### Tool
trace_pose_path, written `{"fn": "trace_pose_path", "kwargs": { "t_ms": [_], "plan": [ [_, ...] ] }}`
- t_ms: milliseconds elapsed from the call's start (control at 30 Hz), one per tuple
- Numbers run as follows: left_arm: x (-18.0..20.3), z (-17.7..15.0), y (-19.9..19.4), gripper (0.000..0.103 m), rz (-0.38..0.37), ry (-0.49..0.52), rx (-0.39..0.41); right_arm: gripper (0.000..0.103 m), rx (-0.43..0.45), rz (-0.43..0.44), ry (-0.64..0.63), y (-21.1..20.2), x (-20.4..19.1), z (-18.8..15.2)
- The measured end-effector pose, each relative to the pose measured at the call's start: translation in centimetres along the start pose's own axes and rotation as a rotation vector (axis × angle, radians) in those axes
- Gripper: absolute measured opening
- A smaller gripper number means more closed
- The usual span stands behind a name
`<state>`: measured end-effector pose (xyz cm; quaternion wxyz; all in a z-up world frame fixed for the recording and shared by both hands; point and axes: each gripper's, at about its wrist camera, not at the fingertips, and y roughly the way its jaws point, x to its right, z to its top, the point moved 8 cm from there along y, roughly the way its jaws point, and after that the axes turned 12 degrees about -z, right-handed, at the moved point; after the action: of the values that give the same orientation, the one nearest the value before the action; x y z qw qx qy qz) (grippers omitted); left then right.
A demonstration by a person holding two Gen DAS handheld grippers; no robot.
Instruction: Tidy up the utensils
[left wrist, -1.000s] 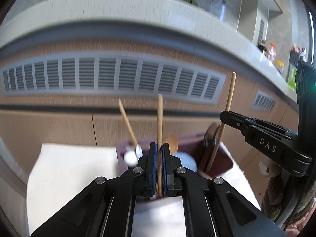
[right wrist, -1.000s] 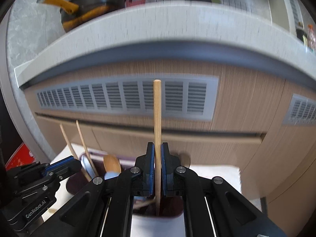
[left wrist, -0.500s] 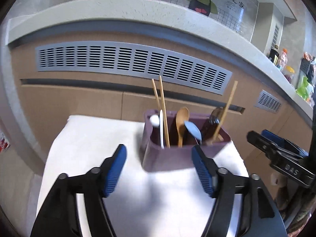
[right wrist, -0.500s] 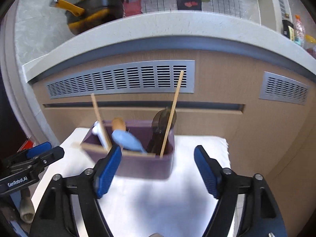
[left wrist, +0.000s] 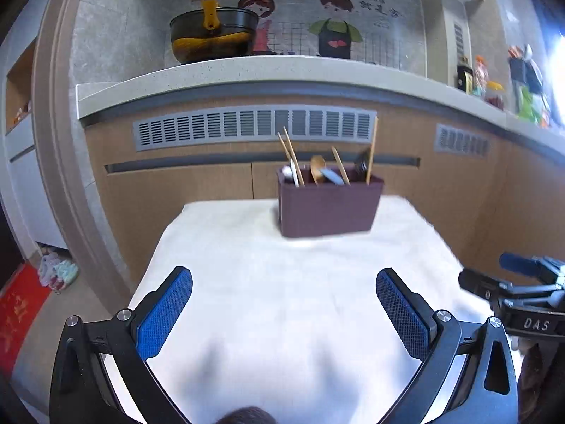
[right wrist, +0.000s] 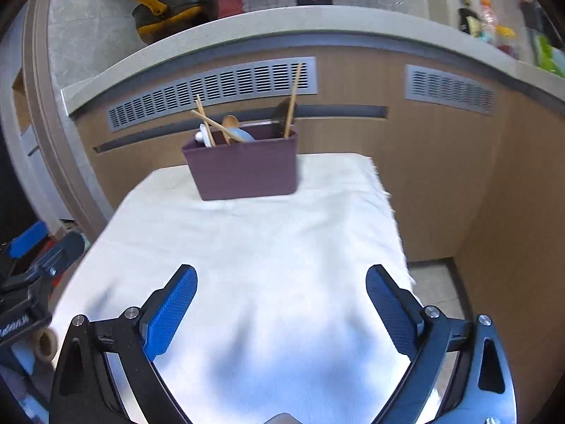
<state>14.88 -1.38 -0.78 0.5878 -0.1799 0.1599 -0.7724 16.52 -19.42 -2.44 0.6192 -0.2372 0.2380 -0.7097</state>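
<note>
Now both the left gripper (left wrist: 284, 291) and right gripper (right wrist: 281, 288), jaws just opened wide and empty, hover over the white cloth (left wrist: 282, 282), well apart from the purple holder (left wrist: 328, 205) of utensils (left wrist: 317, 169) at its far edge.

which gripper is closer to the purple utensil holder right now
Too close to call. The left gripper and the right gripper are both open, empty and well short of the purple utensil holder across the white cloth.
</note>
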Motion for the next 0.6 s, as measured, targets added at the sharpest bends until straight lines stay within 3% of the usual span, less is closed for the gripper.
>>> {"fn": "trace_pose_path", "kwargs": {
  "t_ms": [133,300,600],
  "plan": [
    [1.2,-2.1,-1.4,0.103,0.031,0.027,-0.017,0.095,0.050,-0.017,-0.012,-2.3,-0.2,-1.7],
    [1.0,-2.5,-2.3,0.103,0.040,-0.001,-0.009,0.098,0.101,-0.045,-0.019,-3.8,0.2,-1.8],
    [0.8,-3.0,-2.5,0.103,0.024,-0.029,-0.041,0.098,0.093,-0.036,-0.020,-3.6,0.3,-1.8]
  ]
}}
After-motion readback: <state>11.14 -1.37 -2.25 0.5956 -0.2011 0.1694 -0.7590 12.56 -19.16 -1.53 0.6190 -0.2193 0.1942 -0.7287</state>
